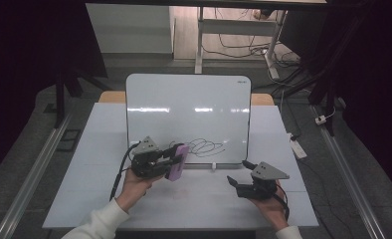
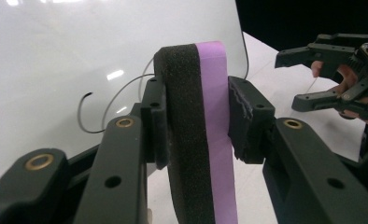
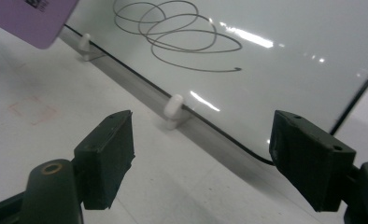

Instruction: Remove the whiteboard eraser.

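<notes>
In the high view we see the left gripper (image 1: 170,158) at about seven o'clock of the table (image 1: 84,164), its jaws clamped on a whiteboard eraser (image 1: 177,162) with a purple back and a black foam face. The eraser stands nearly upright just in front of the whiteboard's (image 1: 184,99) lower edge, at roughly nine o'clock from the black scribble (image 1: 205,147) drawn there. In the left gripper view the two pads press on the eraser (image 2: 201,130) from either side, the foam layer to the left and the purple layer to the right, with the whiteboard (image 2: 56,56) behind it and a loop of the scribble (image 2: 91,116) showing at nine o'clock; whether the foam touches the board we cannot tell. The right gripper (image 1: 240,183) sits at about five o'clock of the table, held in the person's right hand (image 1: 273,209), and we see it again at two o'clock in the left gripper view (image 2: 303,77). In the right gripper view its jaws stand wide apart with nothing between them, hovering over the white table (image 3: 56,93) before the board's bottom edge, where two small white clips (image 3: 173,108) prop the whiteboard (image 3: 289,28). The scribble (image 3: 182,35) lies at twelve o'clock there, and a purple corner of the eraser (image 3: 30,18) shows at eleven o'clock.
</notes>
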`<act>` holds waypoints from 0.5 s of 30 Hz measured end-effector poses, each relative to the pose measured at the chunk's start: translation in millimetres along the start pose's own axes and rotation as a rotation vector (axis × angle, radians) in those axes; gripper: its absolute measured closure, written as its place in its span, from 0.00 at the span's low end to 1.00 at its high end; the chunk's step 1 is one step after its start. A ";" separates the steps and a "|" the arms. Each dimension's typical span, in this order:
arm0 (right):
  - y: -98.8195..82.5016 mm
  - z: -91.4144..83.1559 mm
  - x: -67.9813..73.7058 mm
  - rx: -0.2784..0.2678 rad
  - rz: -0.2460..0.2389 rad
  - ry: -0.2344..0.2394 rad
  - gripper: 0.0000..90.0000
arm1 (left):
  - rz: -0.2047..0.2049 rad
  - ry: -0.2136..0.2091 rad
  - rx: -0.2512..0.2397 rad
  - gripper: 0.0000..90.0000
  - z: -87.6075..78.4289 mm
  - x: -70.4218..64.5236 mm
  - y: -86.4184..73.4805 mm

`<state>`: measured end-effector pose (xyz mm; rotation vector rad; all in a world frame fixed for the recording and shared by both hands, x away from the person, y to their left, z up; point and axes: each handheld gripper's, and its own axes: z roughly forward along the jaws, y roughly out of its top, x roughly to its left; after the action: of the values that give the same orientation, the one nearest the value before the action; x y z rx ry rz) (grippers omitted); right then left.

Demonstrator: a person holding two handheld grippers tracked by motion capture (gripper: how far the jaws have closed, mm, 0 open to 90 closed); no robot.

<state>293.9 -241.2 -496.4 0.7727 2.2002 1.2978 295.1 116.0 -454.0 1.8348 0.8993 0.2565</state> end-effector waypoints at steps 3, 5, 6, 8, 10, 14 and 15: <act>2.4 3.6 6.4 0.001 -0.004 0.017 0.24 | 0.000 -0.006 0.003 0.68 3.7 -1.7 -0.1; 3.2 4.0 7.9 0.001 -0.007 0.021 0.24 | 0.000 -0.012 0.004 0.68 5.1 -2.6 0.2; 3.9 4.4 9.5 -0.002 -0.008 0.025 0.24 | 0.002 -0.013 0.003 0.68 5.8 -3.0 0.3; 5.1 6.4 13.1 -0.002 -0.009 0.038 0.24 | 0.000 -0.016 0.003 0.68 7.2 -3.6 0.6; 5.5 7.4 14.3 -0.003 -0.007 0.041 0.24 | -0.002 -0.020 0.001 0.68 8.7 -4.4 1.5; 7.8 11.6 19.7 -0.005 0.000 0.063 0.24 | -0.010 -0.031 -0.009 0.68 12.9 -6.7 4.2; 8.7 14.4 23.1 -0.001 -0.003 0.068 0.24 | -0.007 -0.032 -0.009 0.68 14.7 -7.4 4.8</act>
<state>288.3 -213.1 -497.6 0.7344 2.2532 1.3417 300.3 99.7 -454.7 1.8229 0.8805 0.2258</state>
